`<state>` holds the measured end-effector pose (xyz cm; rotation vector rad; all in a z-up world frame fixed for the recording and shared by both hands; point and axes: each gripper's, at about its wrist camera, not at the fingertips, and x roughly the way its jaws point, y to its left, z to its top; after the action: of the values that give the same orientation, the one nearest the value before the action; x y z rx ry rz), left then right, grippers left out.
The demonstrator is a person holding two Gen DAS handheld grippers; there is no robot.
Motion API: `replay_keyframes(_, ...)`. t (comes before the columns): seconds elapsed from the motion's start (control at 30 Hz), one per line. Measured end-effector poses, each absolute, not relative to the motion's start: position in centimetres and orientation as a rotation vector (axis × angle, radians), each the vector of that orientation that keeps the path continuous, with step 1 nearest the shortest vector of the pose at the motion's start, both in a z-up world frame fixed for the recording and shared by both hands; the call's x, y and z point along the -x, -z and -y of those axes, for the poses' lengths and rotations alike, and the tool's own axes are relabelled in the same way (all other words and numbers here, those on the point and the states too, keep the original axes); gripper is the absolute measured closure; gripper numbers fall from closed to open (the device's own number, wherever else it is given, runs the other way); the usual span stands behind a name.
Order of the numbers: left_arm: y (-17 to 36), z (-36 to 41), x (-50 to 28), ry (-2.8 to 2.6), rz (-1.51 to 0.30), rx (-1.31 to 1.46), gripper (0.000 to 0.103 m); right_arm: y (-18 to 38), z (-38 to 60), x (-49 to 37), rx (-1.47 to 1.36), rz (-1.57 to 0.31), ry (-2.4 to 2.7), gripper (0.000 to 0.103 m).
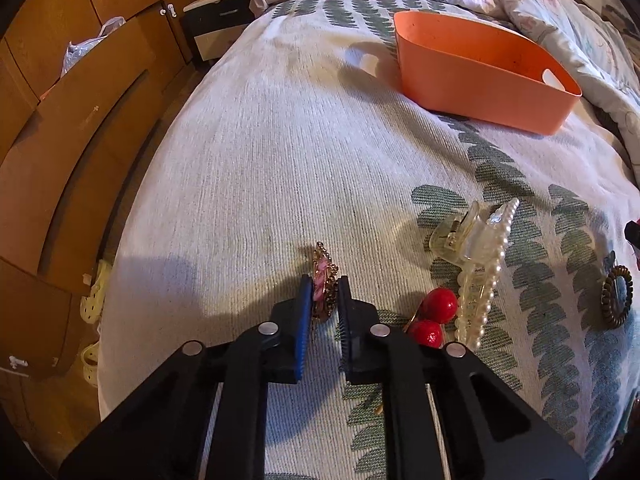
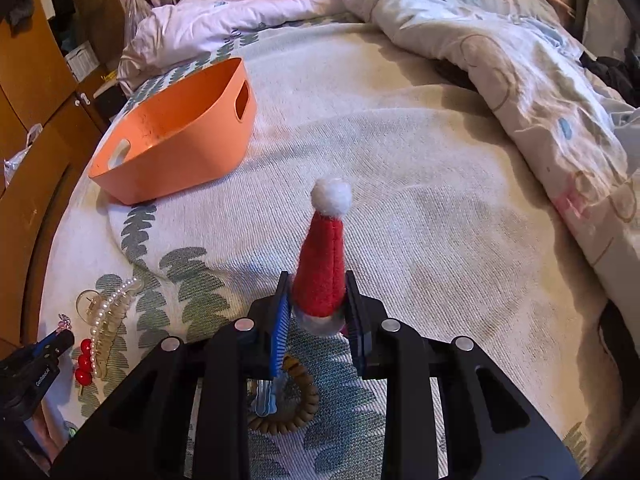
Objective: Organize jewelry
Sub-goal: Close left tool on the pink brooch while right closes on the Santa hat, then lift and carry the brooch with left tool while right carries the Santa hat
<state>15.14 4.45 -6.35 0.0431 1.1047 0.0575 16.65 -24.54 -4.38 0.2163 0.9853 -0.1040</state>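
My left gripper (image 1: 323, 284) is shut on a pink and gold brooch (image 1: 324, 280), held just above the bedspread. My right gripper (image 2: 318, 280) is shut on a small red Santa hat clip (image 2: 322, 264) with a white pompom, pointing up. An empty orange basket (image 1: 480, 68) stands on the bed at the far right of the left wrist view; it also shows in the right wrist view (image 2: 180, 136) at the far left. A pearl claw clip (image 1: 480, 264), red cherry beads (image 1: 434, 316) and a brown coil hair tie (image 1: 618, 294) lie on the bed.
A crumpled duvet (image 2: 520, 80) covers the bed's right and far side. Wooden wardrobes (image 1: 60, 140) stand left of the bed. A second coil hair tie (image 2: 304, 400) and a blue clip (image 2: 266, 400) lie under my right gripper. The left gripper shows in the right wrist view (image 2: 66, 334).
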Motion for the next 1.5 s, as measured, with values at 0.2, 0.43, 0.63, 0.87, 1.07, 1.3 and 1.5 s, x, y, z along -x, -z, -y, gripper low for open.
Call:
replay_keyframes(0.2, 5.4, -4.5, -14.5, -0.050, -1.083, -0.036, 0.090, 3.2, 24.8, -15.7, -0.237, -0.968, 0.107, 0.077)
replay_keyframes(0.43, 3.1, -4.5, -12.9, -0.036, -1.048, -0.019, 0.090, 0.8, 25.2, -12.9, -0.301, -0.929, 0.085, 0.077)
replay_keyframes(0.63, 0.4, -3.7, -9.7, -0.002, -1.008, -0.014, 0.090, -1.5, 25.1, -8.9, -0.331, -0.895, 0.058, 0.077)
replay_keyframes(0.87, -1.7, -2.1, -4.3, 0.032, -0.943, -0.065, 0.090, -3.6, 23.1, -1.9, -0.327, -0.854, -0.001, 0.077)
replay_keyframes(1.07, -0.9, -1.2, 0.5, 0.068, -0.938, -0.076, 0.090, -2.3, 22.1, 4.8, -0.336, -0.865, -0.024, 0.077)
replay_keyframes(1.3, 0.8, -1.8, 6.7, 0.079, -0.939, -0.035, 0.090, 0.5, 21.0, 9.5, -0.324, -0.918, -0.035, 0.077)
replay_keyframes(1.5, 2.3, -1.1, 9.9, 0.075, -0.938, -0.033, 0.090, 1.7, 20.2, 11.6, -0.289, -0.935, -0.013, 0.077)
